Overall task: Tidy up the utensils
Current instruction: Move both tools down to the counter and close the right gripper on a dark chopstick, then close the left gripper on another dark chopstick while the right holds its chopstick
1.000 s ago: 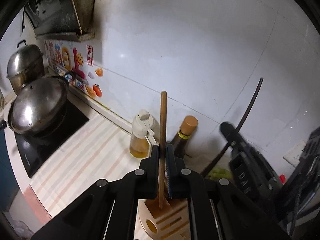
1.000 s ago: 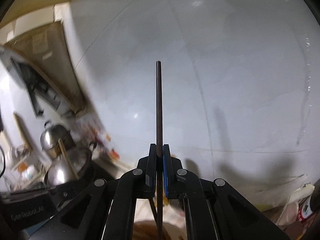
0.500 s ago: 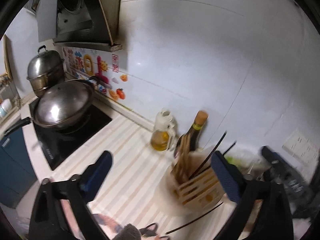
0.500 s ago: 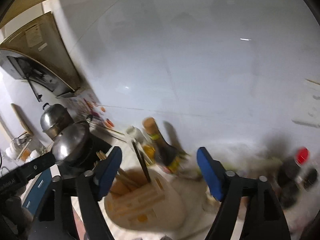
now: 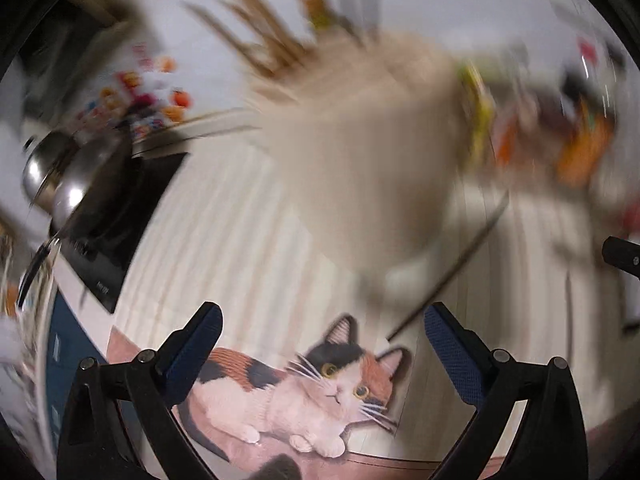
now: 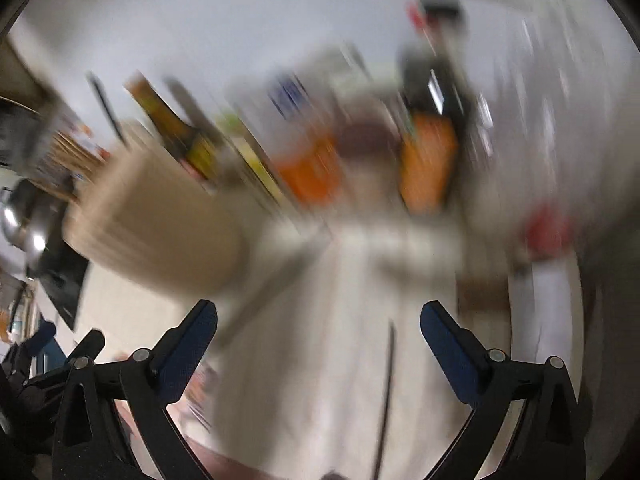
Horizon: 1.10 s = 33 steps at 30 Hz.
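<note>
Looking through the left wrist camera, I see my left gripper (image 5: 322, 330) spread wide with nothing between its blue ribbed pads. Ahead of it and above stands the holder (image 5: 372, 148), a tall beige tub, badly smeared by motion blur, with wooden chopsticks (image 5: 264, 36) fanning out of its top toward the left. One thin dark chopstick (image 5: 452, 272) lies loose on the pale striped counter (image 5: 224, 232), slanting from beside the holder's base down toward my right finger, apart from it. Between the fingers lies a flat cat picture (image 5: 312, 392), calico, on a pinkish mat. At the left sit shiny steel pots (image 5: 68, 176) on a black glossy cooktop (image 5: 124, 216).

In the right wrist view, my right gripper (image 6: 318, 330) is likewise released and empty. The holder (image 6: 160, 220) sits up and to the left of it, blurred. A slim dark chopstick (image 6: 386, 392) lies on the counter (image 6: 320, 360) between the fingers, nearer the right one, touching neither. Behind are smeared bottles (image 6: 176, 132) and orange packages (image 6: 428, 168); I cannot make out more.
</note>
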### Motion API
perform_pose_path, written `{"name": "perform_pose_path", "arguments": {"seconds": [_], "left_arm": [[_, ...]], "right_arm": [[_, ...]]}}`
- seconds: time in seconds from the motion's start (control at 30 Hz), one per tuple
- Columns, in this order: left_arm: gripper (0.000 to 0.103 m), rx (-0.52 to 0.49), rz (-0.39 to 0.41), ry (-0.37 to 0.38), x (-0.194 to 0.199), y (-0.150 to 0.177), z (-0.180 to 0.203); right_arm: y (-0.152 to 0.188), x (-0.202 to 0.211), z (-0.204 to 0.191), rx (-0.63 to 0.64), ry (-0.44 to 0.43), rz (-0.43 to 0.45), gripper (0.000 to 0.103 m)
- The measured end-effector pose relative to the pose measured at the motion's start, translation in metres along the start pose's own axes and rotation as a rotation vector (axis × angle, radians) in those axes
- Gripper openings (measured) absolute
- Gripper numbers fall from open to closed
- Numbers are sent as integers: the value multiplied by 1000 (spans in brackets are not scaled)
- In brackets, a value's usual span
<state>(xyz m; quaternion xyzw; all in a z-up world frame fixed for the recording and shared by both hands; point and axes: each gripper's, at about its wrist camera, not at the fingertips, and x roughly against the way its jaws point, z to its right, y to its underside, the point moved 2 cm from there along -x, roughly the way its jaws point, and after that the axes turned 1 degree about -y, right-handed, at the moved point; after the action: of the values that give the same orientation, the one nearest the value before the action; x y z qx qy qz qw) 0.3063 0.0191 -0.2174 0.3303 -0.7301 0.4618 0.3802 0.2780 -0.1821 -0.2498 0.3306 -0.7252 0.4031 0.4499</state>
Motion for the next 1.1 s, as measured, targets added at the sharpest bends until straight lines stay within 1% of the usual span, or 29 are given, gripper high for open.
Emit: {"name": "perform_pose_path", "arguments": {"seconds": [0.03, 0.07, 0.1, 0.17, 0.2, 0.23, 0.27, 0.3, 0.37, 0.43, 0.47, 0.5, 0.53, 0.6, 0.63, 0.7, 0.73, 0.77, 0.8, 0.83, 0.9, 0.97, 1.07, 1.1], "left_arm": [[103, -43, -10, -6, -10, 3, 10], [103, -107, -18, -11, -21, 6, 25], [102, -148, -19, -16, -27, 9, 34], [101, -245, -25, -19, -42, 12, 54], [99, -289, -34, -18, -49, 12, 64], [94, -319, -40, -15, -55, 12, 71], [82, -352, -55, -8, -63, 12, 78], [76, -378, -74, -2, -70, 13, 83], [75, -419, -86, -1, -82, 14, 92], [73, -452, -96, -2, -91, 14, 99], [67, -448, -74, 13, -89, 11, 100], [57, -453, -81, 28, -90, 9, 102], [52, -453, -81, 50, -90, 7, 103], [9, -452, -109, 119, -91, 5, 108], [8, -447, -114, 132, -91, 5, 110], [5, -454, -107, 124, -88, 5, 114], [4, -438, -105, 132, -85, 6, 114], [1, -413, -117, 160, -81, 9, 114], [0, -393, -123, 175, -78, 15, 113], [0, -372, -137, 194, -75, 20, 113], [0, -310, -192, 245, -69, 40, 113], [0, -279, -205, 248, -59, 58, 114], [0, -197, -265, 330, -45, 83, 114], [0, -181, -269, 347, -39, 89, 113]], "right_arm": [[8, -11, 7, -8, 20, -39, 54], [19, -25, 17, -26, 39, -91, 45], [29, -35, 26, -53, 33, -122, 45], [42, -49, 38, -66, 61, -157, 45], [48, -55, 42, -71, 71, -177, 45], [54, -62, 47, -83, 72, -200, 45], [59, -67, 52, -95, 76, -218, 45], [64, -72, 55, -97, 83, -237, 45], [72, -79, 60, -98, 96, -258, 46], [74, -77, 59, -75, 109, -248, 45], [75, -77, 60, -75, 110, -249, 45], [75, -77, 59, -75, 110, -249, 45], [75, -77, 60, -73, 112, -251, 45], [73, -78, 56, -51, 127, -263, 45], [73, -78, 55, -37, 138, -266, 45], [71, -82, 44, -6, 168, -266, 39], [73, -82, 44, 11, 191, -260, 31], [77, -84, 37, 20, 200, -256, 22], [78, -83, 39, 21, 201, -249, 15], [79, -83, 42, 16, 198, -250, 6], [84, -80, 46, 16, 186, -256, 6], [90, -78, 49, 23, 191, -265, 6], [101, -74, 53, 31, 191, -275, 6], [108, -70, 55, 31, 187, -279, 6]]}}
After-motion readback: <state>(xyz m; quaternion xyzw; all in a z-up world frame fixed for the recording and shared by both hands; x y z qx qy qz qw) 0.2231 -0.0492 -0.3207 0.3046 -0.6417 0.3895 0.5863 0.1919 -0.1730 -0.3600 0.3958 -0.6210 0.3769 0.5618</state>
